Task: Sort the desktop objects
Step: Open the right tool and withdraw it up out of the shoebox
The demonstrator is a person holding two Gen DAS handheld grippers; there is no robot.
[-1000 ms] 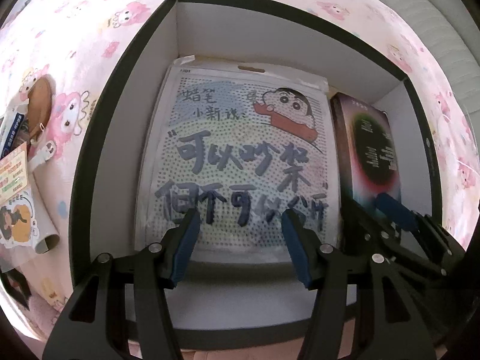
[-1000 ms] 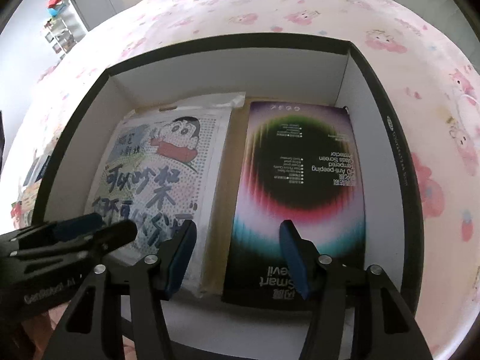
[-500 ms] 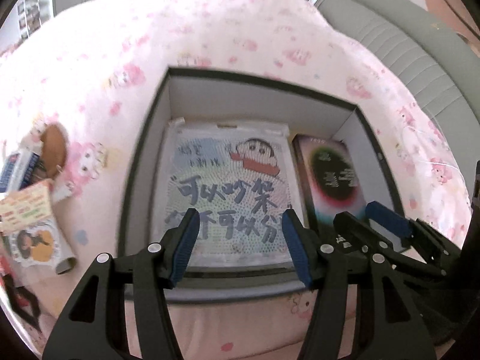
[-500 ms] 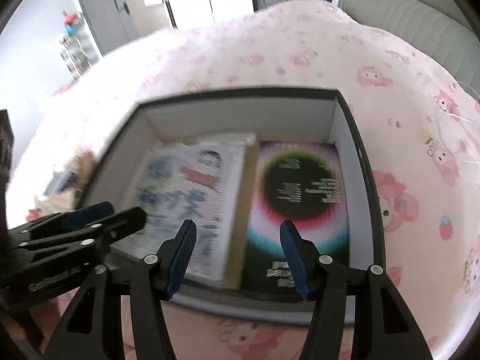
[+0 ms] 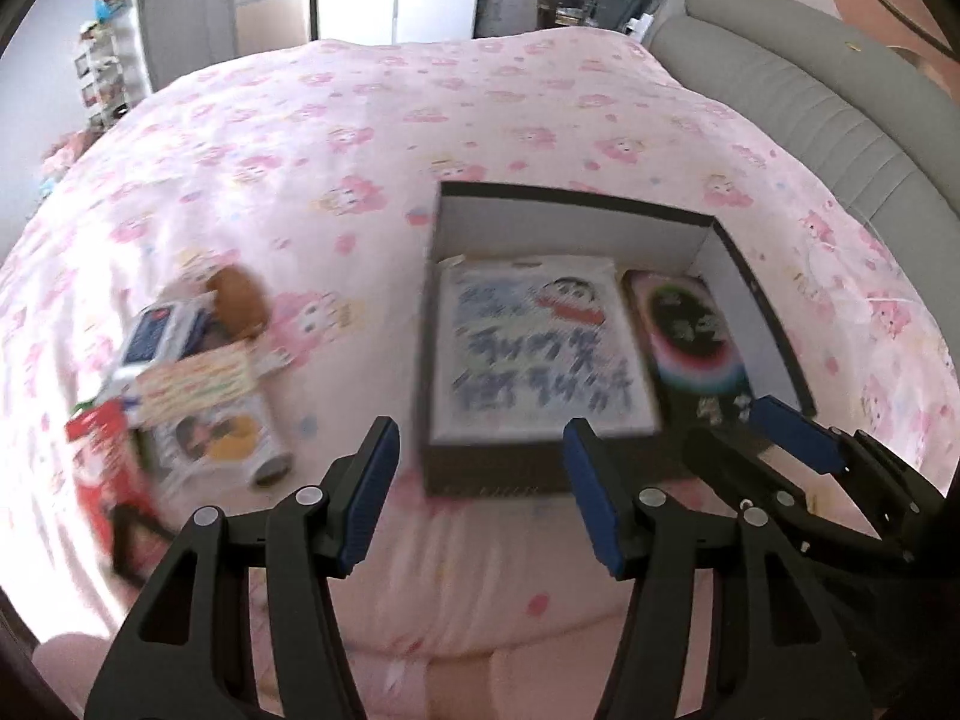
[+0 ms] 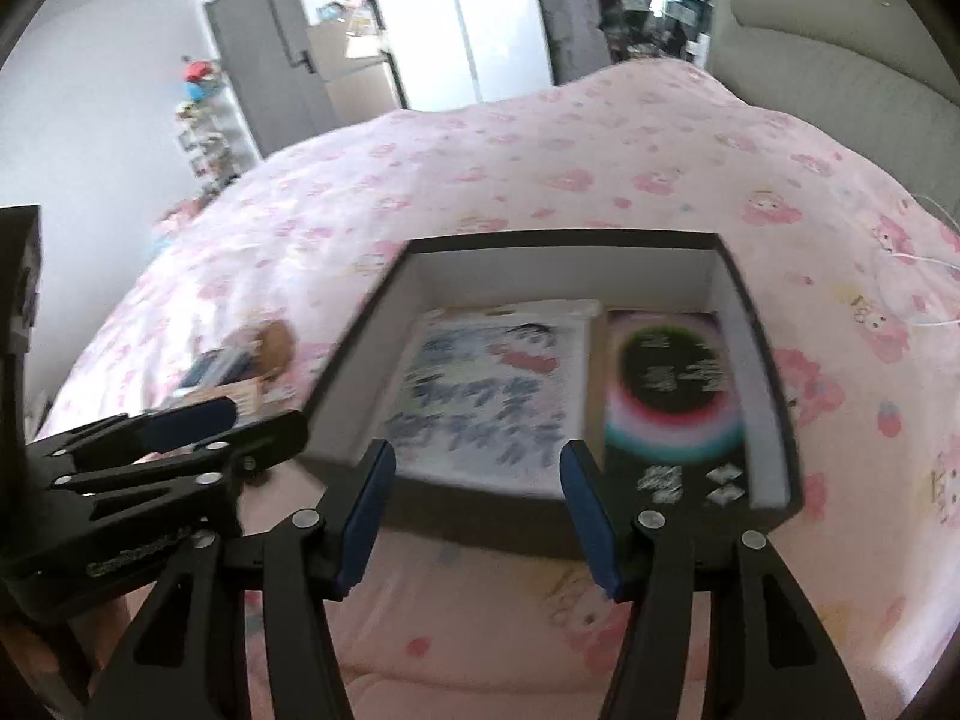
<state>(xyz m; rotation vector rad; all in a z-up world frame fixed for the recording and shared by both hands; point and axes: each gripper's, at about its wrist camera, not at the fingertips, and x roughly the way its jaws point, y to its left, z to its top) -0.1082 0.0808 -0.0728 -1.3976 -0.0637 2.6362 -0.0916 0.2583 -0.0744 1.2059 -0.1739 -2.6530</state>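
Pink cartoon-print bedspread (image 5: 420, 138), grey padded headboard (image 5: 840, 102), grey door (image 6: 264, 66)

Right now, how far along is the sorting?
Done: the cartoon packet and dark screen-protector box lie flat side by side in the black box. In hand: nothing; left gripper and right gripper have open jaws. Left: the pile of packets beside it.

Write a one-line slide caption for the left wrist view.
Open left tongs hover before a black box holding a cartoon packet and dark carton; loose items wait on the pink bedspread.
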